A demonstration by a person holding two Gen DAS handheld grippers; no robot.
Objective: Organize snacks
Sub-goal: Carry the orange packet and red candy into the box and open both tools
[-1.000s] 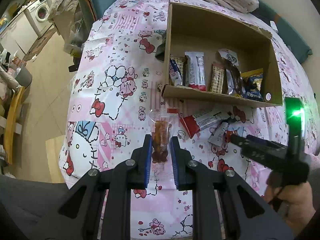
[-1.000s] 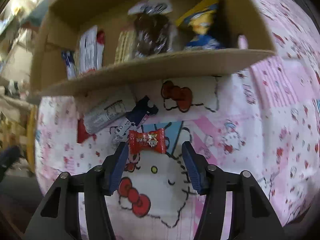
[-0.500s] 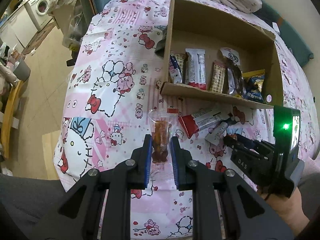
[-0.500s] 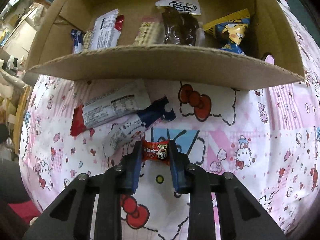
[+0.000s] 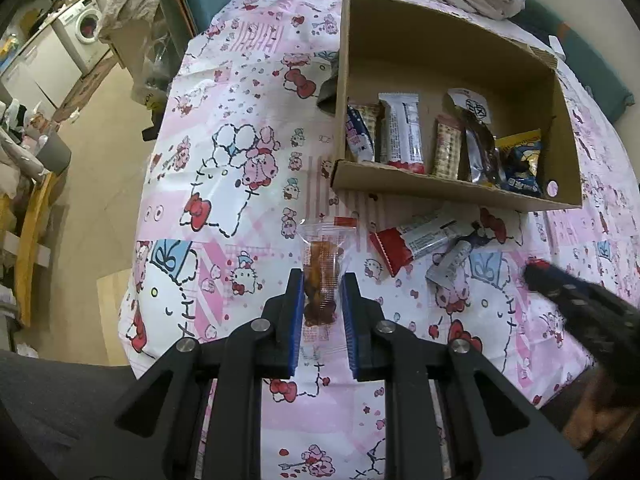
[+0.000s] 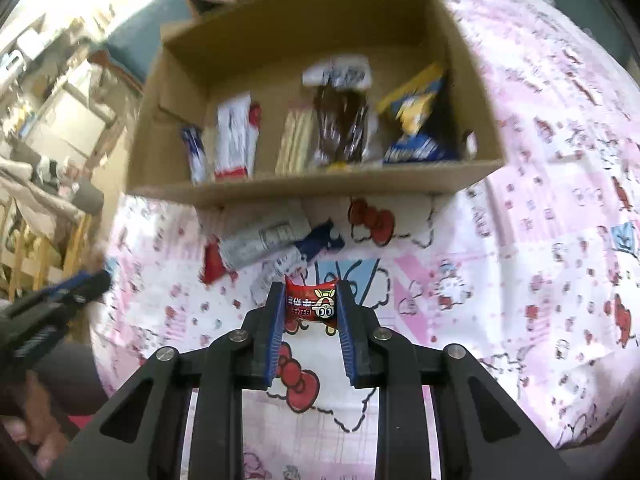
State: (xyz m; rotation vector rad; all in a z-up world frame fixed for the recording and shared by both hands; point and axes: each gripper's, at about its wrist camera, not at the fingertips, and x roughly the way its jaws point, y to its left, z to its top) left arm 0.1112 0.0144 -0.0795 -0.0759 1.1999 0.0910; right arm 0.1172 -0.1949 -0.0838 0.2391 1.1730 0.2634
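Both hands are loaded and the carry to the cardboard box looks like the step in hand. The left gripper is clenched on a clear packet of brown snack, which stands up between the blue pads and pokes out toward twelve o'clock in the left wrist view. The right gripper grasps a small red candy crosswise; its jaws have just been closing, and the candy sits pinched between them, clear of the pink cartoon-print cloth. The box lies at about twelve o'clock from the right gripper, open side up, with a row of wrapped snacks along its near wall. Two more lie loose on the cloth just outside that wall (a red-and-silver bar and a dark blue sachet, touching or overlapping). The next move, as I judge it, calls for lifting the candy over the near cardboard wall, clearing the rim, and releasing it into a bare stretch of the box floor; the left packet would follow.
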